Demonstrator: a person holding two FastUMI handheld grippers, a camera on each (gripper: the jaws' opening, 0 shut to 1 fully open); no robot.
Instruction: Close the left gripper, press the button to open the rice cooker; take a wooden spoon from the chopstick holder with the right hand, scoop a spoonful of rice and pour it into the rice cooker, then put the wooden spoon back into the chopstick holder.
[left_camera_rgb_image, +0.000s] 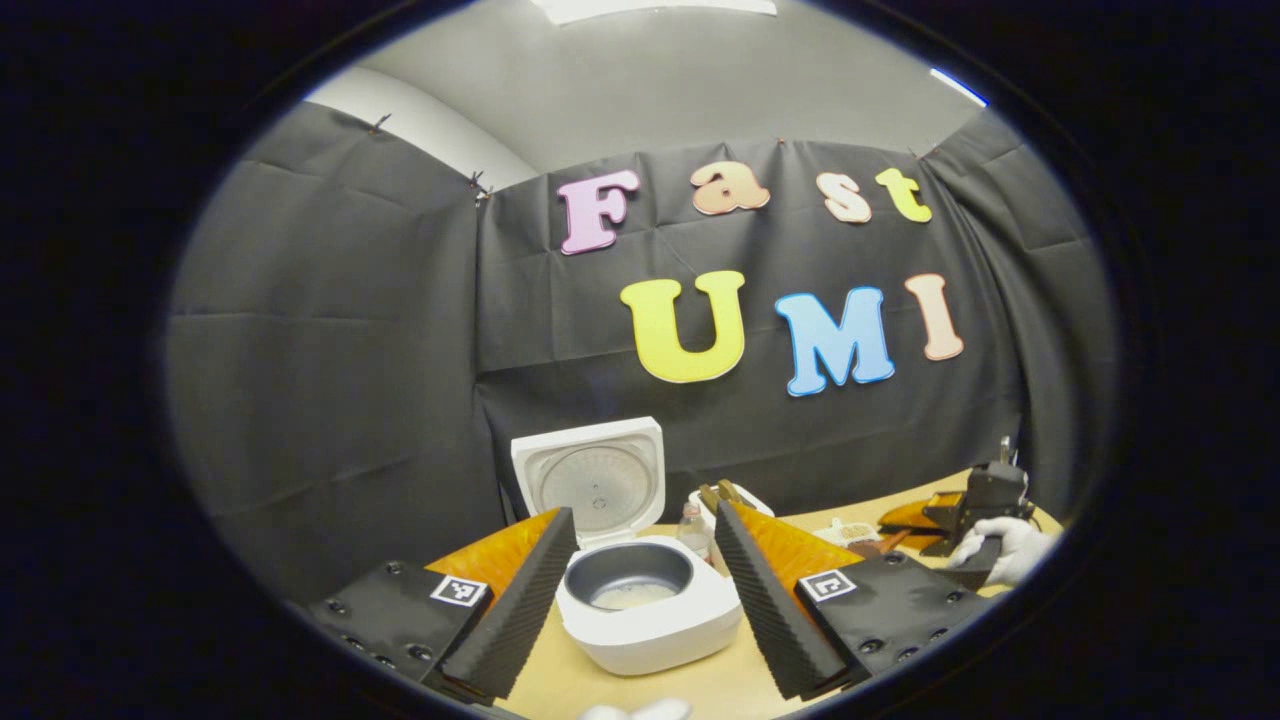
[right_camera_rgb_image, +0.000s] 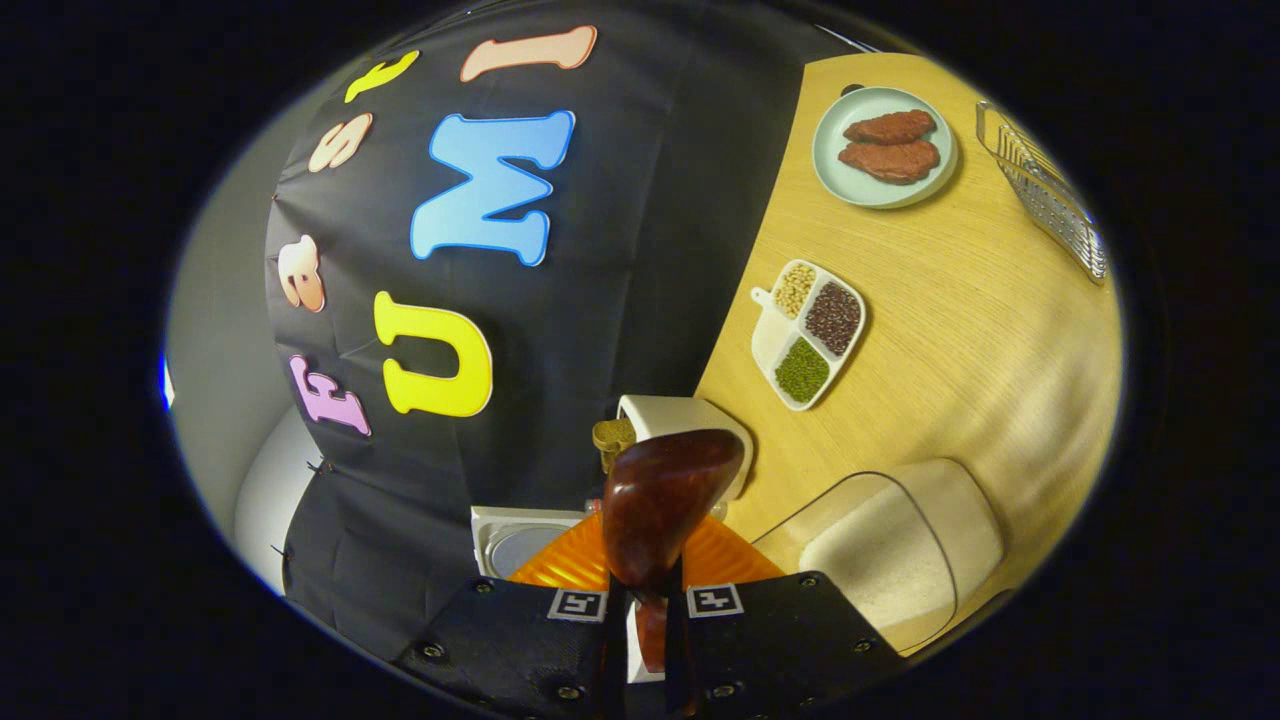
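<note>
Wood, dark reddish-brown: a spoon (right_camera_rgb_image: 655, 505) is clamped by its handle between the two fingers of the right tool (right_camera_rgb_image: 645, 600), bowl pointing forward. Just beyond the bowl stands the cream rectangular chopstick holder (right_camera_rgb_image: 700, 415). Beside the tool, a clear plastic container of white rice (right_camera_rgb_image: 885, 555) rests on the pale wooden tabletop (right_camera_rgb_image: 960, 330). Farther off lie a white three-compartment tray of beans (right_camera_rgb_image: 808, 335) and a light green plate with two brown patties (right_camera_rgb_image: 885, 148).

Left tool (left_camera_rgb_image: 645, 590) hangs with fingers spread wide, gripping nothing. Between them sits the white rice cooker (left_camera_rgb_image: 645, 615), lid (left_camera_rgb_image: 590, 478) raised upright, some rice in the grey inner pot. A white-gloved hand (left_camera_rgb_image: 1010, 548) holds the right tool far off.
</note>
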